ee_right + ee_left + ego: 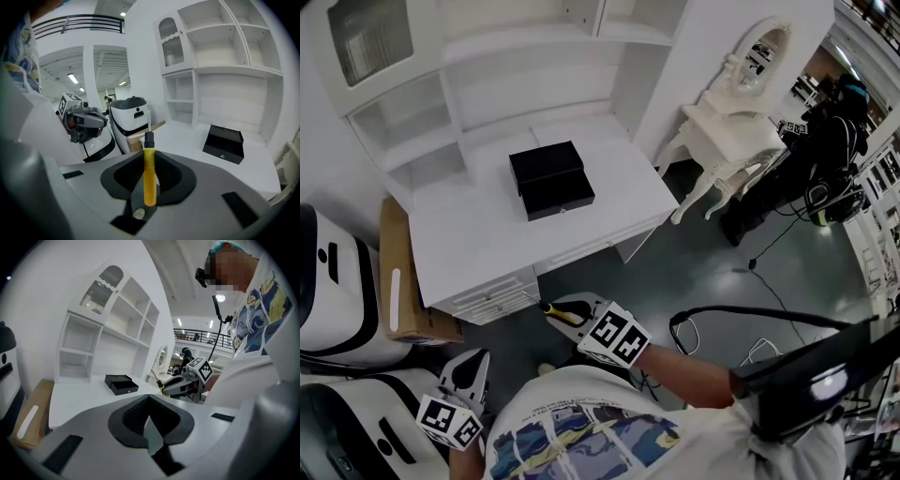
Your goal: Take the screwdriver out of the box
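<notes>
A black box (551, 180) sits in the middle of the white desk (469, 253); it also shows far off in both gripper views (121, 383) (224, 144). My right gripper (561, 311) hangs off the desk's front edge, away from the box, shut on a yellow-handled screwdriver (555, 310). In the right gripper view the screwdriver (149, 173) stands between the jaws of the right gripper (149, 159), shaft pointing outward. My left gripper (473, 368) hangs lower left with its jaws together and nothing in them (150, 401). It sees the right gripper (180, 384) with the screwdriver (158, 382).
White shelves (534, 66) rise behind the desk. A cardboard box (398, 281) and white machines (328, 291) stand at the left. A white dressing table with a mirror (731, 122) is at the right, with a person (825, 141) beyond and cables (750, 328) on the grey floor.
</notes>
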A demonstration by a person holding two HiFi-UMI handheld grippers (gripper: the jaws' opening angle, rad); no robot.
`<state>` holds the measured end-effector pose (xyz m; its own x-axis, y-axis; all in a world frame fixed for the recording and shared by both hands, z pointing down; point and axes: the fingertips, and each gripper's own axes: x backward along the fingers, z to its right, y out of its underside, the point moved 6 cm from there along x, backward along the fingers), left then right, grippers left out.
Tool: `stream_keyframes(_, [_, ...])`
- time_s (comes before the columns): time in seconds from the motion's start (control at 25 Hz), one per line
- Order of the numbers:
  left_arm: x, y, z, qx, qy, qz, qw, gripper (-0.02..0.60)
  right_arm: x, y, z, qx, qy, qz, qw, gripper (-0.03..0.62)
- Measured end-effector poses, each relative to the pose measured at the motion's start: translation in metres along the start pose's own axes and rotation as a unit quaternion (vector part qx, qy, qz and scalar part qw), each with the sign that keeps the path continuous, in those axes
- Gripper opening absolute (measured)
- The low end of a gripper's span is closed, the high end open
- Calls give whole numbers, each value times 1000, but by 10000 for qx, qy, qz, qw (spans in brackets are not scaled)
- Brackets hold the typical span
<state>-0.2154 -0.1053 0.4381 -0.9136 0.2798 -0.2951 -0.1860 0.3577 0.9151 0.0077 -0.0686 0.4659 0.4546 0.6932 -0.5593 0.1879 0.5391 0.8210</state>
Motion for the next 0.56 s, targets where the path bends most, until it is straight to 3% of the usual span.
stream_keyframes(0.56, [-9, -3, -1, 35, 18, -40, 10000, 12, -3, 1, 8, -23, -22, -6, 10000, 92])
